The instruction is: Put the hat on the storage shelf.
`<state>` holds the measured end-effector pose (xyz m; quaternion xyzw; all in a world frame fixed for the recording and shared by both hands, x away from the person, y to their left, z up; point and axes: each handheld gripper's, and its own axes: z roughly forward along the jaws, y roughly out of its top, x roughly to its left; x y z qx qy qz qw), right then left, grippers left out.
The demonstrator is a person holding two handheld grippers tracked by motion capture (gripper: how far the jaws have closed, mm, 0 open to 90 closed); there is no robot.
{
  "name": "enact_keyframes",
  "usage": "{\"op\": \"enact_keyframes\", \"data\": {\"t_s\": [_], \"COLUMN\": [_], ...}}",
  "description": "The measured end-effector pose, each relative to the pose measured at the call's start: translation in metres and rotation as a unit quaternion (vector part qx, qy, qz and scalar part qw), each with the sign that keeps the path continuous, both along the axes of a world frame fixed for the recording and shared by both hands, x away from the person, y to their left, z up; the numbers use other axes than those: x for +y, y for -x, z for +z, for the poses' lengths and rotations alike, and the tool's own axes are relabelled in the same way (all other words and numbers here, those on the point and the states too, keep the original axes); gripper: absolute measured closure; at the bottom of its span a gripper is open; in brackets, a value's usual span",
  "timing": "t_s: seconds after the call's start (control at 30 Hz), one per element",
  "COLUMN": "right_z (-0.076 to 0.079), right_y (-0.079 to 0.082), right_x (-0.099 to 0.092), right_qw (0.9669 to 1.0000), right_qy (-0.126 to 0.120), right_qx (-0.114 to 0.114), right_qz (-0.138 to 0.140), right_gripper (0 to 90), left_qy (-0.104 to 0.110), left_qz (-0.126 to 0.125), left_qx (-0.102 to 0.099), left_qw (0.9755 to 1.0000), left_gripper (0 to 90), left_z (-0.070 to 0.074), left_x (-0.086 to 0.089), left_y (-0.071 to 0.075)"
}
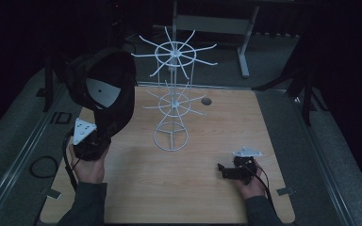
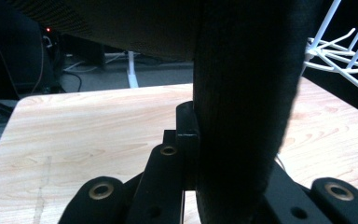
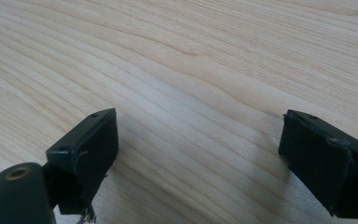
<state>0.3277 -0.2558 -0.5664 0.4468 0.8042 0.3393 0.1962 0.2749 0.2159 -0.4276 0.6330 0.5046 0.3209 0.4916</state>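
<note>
A black cap, its pale inner lining showing, hangs in the air over the table's left side. My left gripper is shut on its lower edge from below. In the left gripper view the cap's dark fabric stands between the jaws of the left gripper, and the right jaw is hidden behind it. A white wire rack with two tiers of spokes stands mid-table, just right of the cap; its arms show past the cap. My right gripper rests low at the front right, open over bare wood.
The wooden table has a round grommet hole behind the rack. A cable loop lies on the grey floor to the left. A desk frame stands at the back.
</note>
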Motion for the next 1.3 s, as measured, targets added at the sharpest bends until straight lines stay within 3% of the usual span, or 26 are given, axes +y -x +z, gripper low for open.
{"op": "enact_keyframes", "data": {"t_s": [0.37,1.3], "right_z": [0.0,0.0], "right_y": [0.0,0.0], "right_x": [0.0,0.0], "right_qw": [1.0,1.0], "right_qy": [0.0,0.0], "right_qx": [0.0,0.0], "right_qz": [0.0,0.0], "right_gripper": [11.7,11.7], "left_qy": [-0.022,-0.053], "left_qz": [0.004,0.008], "left_qx": [-0.012,-0.037], "left_qw": [0.9997,0.9979], "left_gripper": [86.8,86.8], "left_z": [0.007,0.012], "left_x": [-0.007,-0.02], "left_y": [0.0,0.009]}}
